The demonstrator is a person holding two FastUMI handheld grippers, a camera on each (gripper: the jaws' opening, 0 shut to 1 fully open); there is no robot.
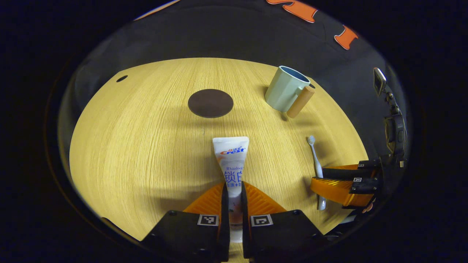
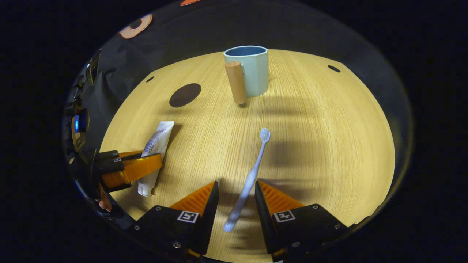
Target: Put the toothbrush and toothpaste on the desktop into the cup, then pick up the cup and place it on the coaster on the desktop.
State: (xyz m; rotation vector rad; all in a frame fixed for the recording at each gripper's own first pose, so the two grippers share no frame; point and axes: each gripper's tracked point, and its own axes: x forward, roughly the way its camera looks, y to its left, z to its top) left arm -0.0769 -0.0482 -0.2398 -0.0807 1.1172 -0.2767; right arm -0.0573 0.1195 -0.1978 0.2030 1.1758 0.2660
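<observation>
Pale wood worktop: the left tongs pinch the toothpaste near its cap end, both fingers pressing its sides. The right tongs stand open, straddling the toothbrush handle without touching. Beyond lie the dark coaster and the upright cup.

On the pale yellow wood-grain counter sit a mint-green cup with blue inside and tan handle, a dark brown coaster, a white toothpaste tube with blue lettering, and a white toothbrush.
</observation>
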